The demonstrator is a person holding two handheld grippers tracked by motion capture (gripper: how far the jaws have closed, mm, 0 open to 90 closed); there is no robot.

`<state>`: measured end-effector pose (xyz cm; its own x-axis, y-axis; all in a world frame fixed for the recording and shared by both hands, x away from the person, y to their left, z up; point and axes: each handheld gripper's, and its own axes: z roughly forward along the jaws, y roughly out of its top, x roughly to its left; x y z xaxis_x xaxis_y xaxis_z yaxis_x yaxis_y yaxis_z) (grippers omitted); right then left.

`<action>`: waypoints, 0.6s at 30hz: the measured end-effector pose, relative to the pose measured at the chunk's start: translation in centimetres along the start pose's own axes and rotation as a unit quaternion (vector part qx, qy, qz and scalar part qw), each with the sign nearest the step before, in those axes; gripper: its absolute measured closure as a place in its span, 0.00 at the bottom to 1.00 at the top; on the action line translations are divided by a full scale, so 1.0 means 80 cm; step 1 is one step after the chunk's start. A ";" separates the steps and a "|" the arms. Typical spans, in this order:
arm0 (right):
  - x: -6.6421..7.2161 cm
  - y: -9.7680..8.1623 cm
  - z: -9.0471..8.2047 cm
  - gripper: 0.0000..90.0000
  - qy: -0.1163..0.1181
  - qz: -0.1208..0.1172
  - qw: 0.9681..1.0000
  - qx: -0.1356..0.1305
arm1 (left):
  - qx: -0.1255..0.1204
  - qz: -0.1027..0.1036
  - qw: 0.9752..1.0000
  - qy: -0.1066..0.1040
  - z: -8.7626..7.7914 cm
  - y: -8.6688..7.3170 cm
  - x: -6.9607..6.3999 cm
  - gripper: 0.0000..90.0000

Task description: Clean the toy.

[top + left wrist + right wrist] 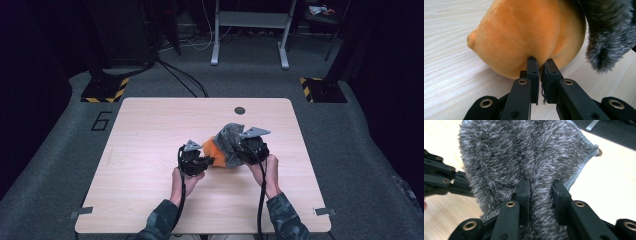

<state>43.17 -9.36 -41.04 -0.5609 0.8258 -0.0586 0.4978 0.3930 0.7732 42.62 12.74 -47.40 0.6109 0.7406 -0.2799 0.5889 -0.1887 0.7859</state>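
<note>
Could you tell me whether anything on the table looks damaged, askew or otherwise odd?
Only one small thing: a loose dark thread hangs between the left gripper's jaws, which pinch the orange plush. The grey fuzzy cloth, gripped by the right gripper, looks intact.

Bright, even overhead light on the pale wooden table, the room around it falling away nearly black. Soft shadows only. Up close, the shaggy grey cloth stays crisp while the near black fingers go slightly soft.
</note>
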 end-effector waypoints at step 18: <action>-0.005 -0.010 0.018 0.79 -0.022 -0.004 1.000 0.020 | 0.007 -0.007 1.000 0.017 0.004 -0.005 0.007 0.94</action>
<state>43.97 -9.38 -42.54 -0.5354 0.8394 -0.0938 0.5199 0.4151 0.7466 42.90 12.99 -48.03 0.5842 0.7645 -0.2724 0.6056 -0.1872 0.7735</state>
